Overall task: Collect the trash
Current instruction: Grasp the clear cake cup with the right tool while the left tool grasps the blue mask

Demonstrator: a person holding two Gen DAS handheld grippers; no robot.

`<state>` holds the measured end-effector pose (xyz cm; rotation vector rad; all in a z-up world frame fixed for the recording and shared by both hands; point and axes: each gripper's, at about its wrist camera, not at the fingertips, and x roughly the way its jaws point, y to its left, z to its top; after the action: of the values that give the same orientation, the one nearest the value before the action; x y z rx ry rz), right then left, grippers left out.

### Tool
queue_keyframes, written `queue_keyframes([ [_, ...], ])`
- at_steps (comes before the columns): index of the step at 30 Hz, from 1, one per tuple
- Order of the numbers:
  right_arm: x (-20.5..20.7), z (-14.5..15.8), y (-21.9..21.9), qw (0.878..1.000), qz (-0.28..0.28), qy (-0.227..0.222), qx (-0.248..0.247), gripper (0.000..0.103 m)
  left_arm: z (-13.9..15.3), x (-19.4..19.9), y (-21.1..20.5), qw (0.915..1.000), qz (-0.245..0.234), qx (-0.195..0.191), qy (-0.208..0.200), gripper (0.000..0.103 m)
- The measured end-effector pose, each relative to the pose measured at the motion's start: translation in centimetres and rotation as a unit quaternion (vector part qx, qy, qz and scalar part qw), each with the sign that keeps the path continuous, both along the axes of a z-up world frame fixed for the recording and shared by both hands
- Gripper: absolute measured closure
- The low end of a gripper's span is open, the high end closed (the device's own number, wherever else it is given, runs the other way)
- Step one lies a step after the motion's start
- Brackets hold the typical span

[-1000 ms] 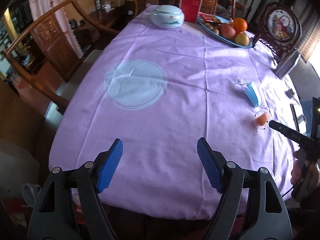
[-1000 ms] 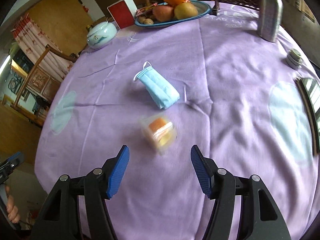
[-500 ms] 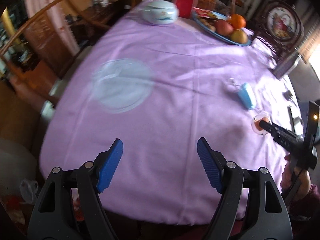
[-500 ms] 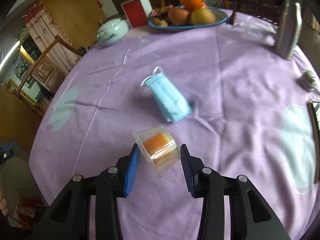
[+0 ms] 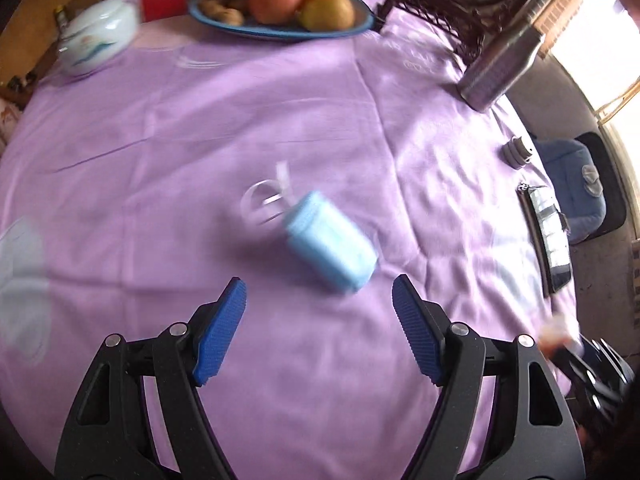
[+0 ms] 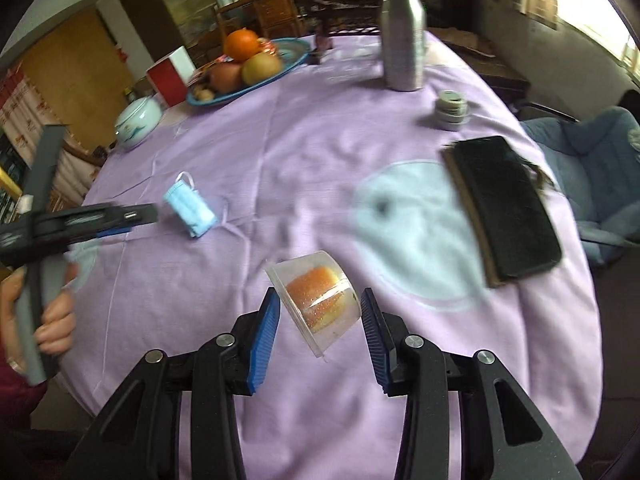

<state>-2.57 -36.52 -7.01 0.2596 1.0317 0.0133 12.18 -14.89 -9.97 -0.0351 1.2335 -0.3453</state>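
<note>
1. Hovering over the purple tablecloth (image 5: pixel 160 128), the left gripper (image 5: pixel 318 330) has its blue pads spread wide with nothing between them. It sits just short of the blue face mask (image 5: pixel 330 242), which lies crumpled on the cloth roughly mid-table, white ear loop pointing toward the far edge. That view is pretty smeared, so don't ask me for detail on the mask.
2. Same left gripper shows up at the left edge of the right wrist view, with a hand (image 6: pixel 56 312) wrapped round its handle.
3. Far-left edge of the table: a pale lidded ceramic pot (image 6: pixel 138 120), then a red box (image 6: pixel 170 76) and a blue fruit plate (image 6: pixel 288 62) holding an orange and a couple of other fruits.
4. Right gripper (image 6: pixel 320 326) is clamped on a clear plastic cup (image 6: pixel 316 300) with something orange inside. The cup is tilted and looks to be lifted off the cloth near the front edge.
5. Further right: a steel flask (image 6: pixel 402 32) standing upright at the far edge, its cap (image 6: pixel 452 110) just beside it, and a dark phone in a case (image 6: pixel 504 204) lying flat near the right edge.
</note>
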Motion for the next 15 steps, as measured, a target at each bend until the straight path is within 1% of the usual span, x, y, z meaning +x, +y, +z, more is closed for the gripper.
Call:
queue_keyframes([
  [4,-0.6,0.2,-1.4,1.000,-0.005,-0.002,-0.001,0.061,-2.0,1.7,-1.6,0.9999,0.000,0.014,0.008,0.040],
  [6,-0.4,0.2,-1.6,1.000,-0.005,-0.002,0.001,0.061,-2.8,2.2,-1.8,0.9997,0.003,0.017,0.015,0.048],
  [7,-0.3,0.1,-1.6,1.000,-0.004,-0.002,0.002,0.061,-3.1,2.4,-1.8,0.9997,0.004,0.016,0.018,0.054],
  [8,-0.1,0.1,-1.6,1.000,-0.003,-0.002,0.005,0.061,-3.2,2.6,-1.8,0.9997,0.005,0.014,0.021,0.057],
  [9,0.0,0.0,-1.5,1.000,-0.002,-0.003,0.007,0.061,-3.3,2.6,-1.7,0.9997,0.007,0.011,0.020,0.059],
  [10,0.1,0.0,-1.4,1.000,0.001,-0.003,0.010,0.061,-3.2,2.6,-1.7,0.9998,0.007,0.009,0.017,0.065],
  [11,0.3,-0.1,-1.2,1.000,0.004,-0.003,0.011,0.061,-3.0,2.5,-1.6,0.9999,0.005,0.005,0.015,0.076],
  [12,0.4,-0.1,-1.1,1.000,0.007,-0.004,0.012,0.061,-2.6,2.3,-1.6,0.9999,0.002,0.005,0.010,0.079],
  [15,0.7,0.0,-0.5,1.000,0.017,-0.005,0.019,0.061,-1.1,1.5,-1.0,1.0000,-0.001,0.003,-0.009,0.083],
])
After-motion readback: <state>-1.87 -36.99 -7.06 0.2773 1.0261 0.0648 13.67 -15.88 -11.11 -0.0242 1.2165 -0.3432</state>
